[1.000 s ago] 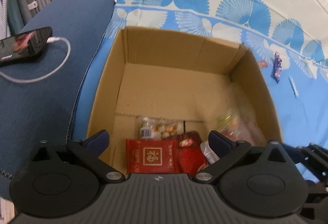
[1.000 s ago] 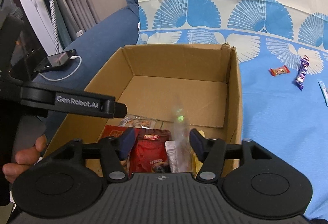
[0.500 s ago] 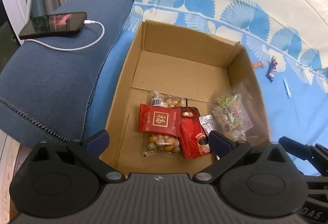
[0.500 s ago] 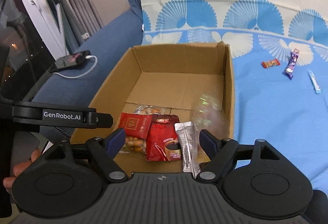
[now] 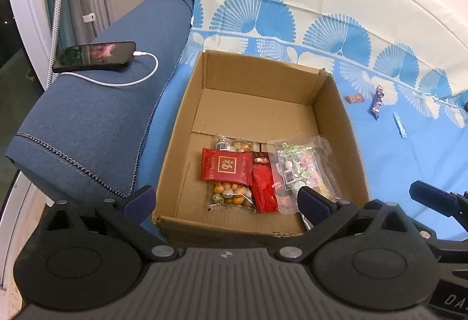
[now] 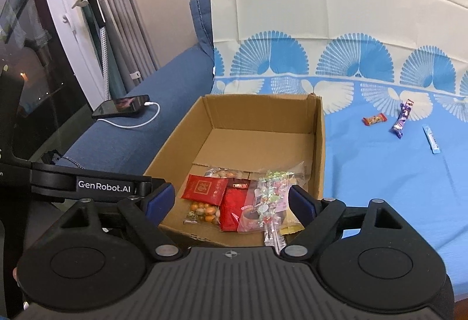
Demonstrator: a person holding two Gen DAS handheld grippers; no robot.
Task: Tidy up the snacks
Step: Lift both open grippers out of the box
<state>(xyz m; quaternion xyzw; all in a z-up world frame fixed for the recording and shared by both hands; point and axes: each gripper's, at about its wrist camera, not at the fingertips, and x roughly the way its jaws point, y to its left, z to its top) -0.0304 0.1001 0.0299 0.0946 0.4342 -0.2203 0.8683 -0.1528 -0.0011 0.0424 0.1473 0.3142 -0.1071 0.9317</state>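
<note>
An open cardboard box [image 5: 181,126] [image 6: 318,144] sits on the blue sheet. Inside at its near end lie a red packet [image 5: 225,167] [image 6: 204,187], a clear bag of nuts [image 5: 231,197], a dark red packet [image 5: 263,188] [image 6: 234,208] and a clear bag of mixed candies [image 5: 301,170] [image 6: 272,197]. Three snacks lie on the sheet to the right: an orange candy [image 6: 375,119], a purple bar [image 6: 403,118] and a light blue stick [image 6: 431,140]. My left gripper [image 5: 225,201] and right gripper [image 6: 231,200] are open and empty, above the box's near edge.
A phone [image 5: 95,56] on a white charging cable [image 5: 137,77] lies on the dark blue sofa arm left of the box. A window and curtains stand at far left. The sheet's fan-patterned part covers the backrest behind.
Both grippers pulled back and up from the box. The candy bag left the right gripper and now lies in the box on the other packets.
</note>
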